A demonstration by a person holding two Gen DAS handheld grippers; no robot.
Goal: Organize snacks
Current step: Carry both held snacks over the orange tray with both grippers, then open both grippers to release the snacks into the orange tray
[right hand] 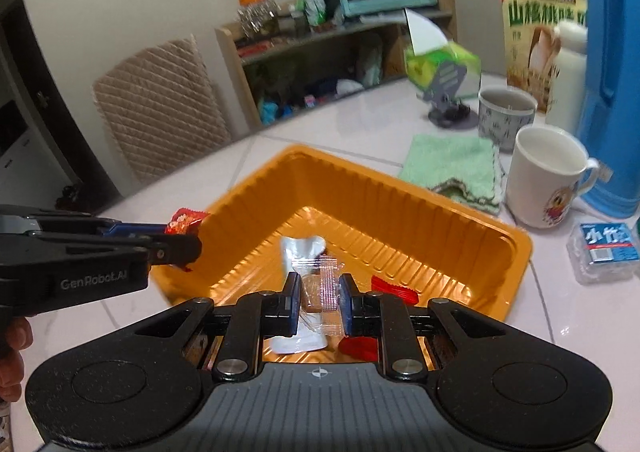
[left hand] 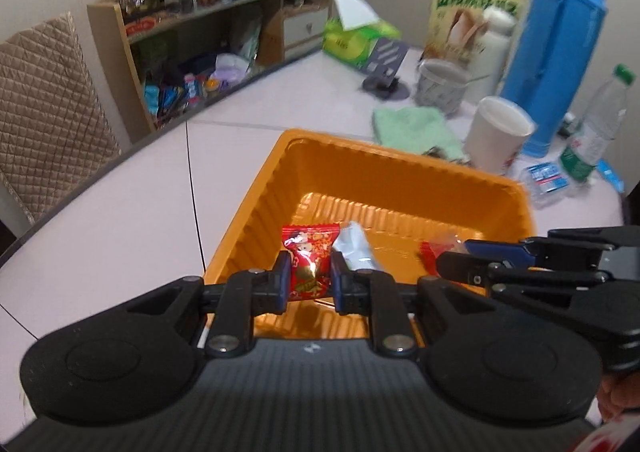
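An orange plastic tray [left hand: 256,188] [right hand: 516,248] sits on the white table. My left gripper [left hand: 308,276] is shut on a red candy packet [left hand: 308,256] and holds it over the tray's near edge; the packet also shows in the right wrist view [right hand: 185,221]. My right gripper [right hand: 319,294] is shut on a clear-wrapped brown snack [right hand: 320,284] above the tray. A silver packet [right hand: 302,248] [left hand: 354,246] and a red packet [right hand: 394,288] lie in the tray. In the left wrist view my right gripper [left hand: 454,256] reaches in from the right.
Behind the tray lie a green cloth [right hand: 452,162], a white mug [right hand: 548,176], a patterned cup [right hand: 506,112], a blue jug [right hand: 612,92], a snack box [right hand: 536,24] and a green tissue pack [right hand: 440,64]. A water bottle [left hand: 600,124] and tissue packet [right hand: 604,252] lie at right.
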